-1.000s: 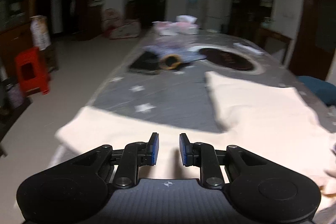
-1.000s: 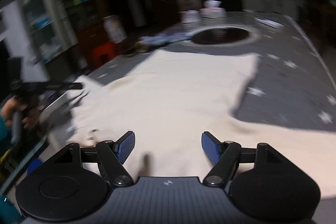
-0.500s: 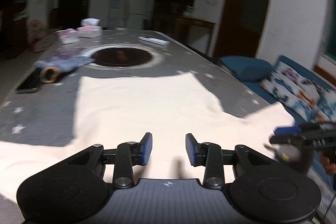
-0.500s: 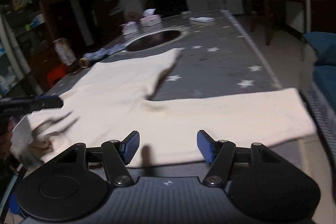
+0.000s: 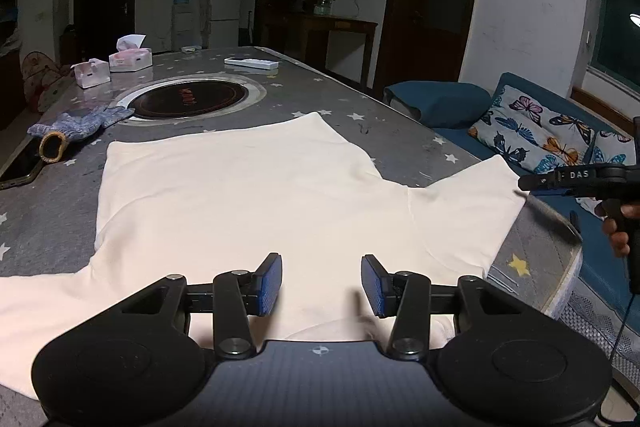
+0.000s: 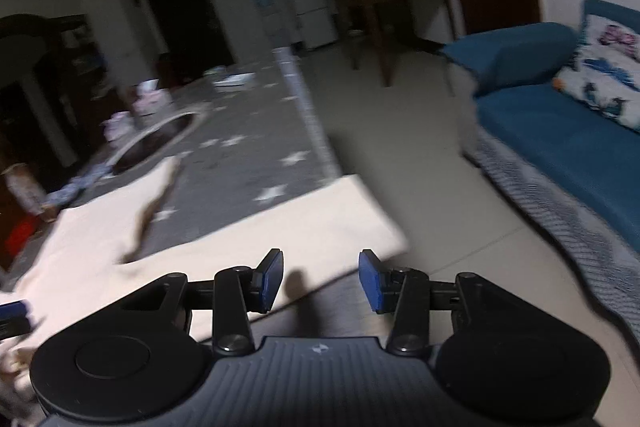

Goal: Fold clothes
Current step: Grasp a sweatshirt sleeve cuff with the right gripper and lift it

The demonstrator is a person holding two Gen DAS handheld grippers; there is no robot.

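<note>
A cream long-sleeved top (image 5: 248,195) lies spread flat on the grey star-patterned table (image 5: 392,143), collar end towards me. My left gripper (image 5: 321,285) is open and empty, just above the top near its neckline. My right gripper (image 6: 321,281) is open and empty, over the near edge of the right sleeve (image 6: 304,227), which reaches the table's right edge. The right gripper also shows in the left wrist view (image 5: 576,181), beside the sleeve's end (image 5: 480,203).
A round dark inset (image 5: 188,99) sits mid-table. Grey knit gloves (image 5: 76,127) and a phone (image 5: 18,167) lie at the left. Tissue boxes (image 5: 130,57) and a remote (image 5: 251,63) stand at the far end. A blue sofa with cushions (image 6: 560,115) is right of the table.
My left gripper has swung right from the left sleeve to the top's middle and opened wider. My right gripper has swung right towards the right sleeve's end and narrowed a little.
</note>
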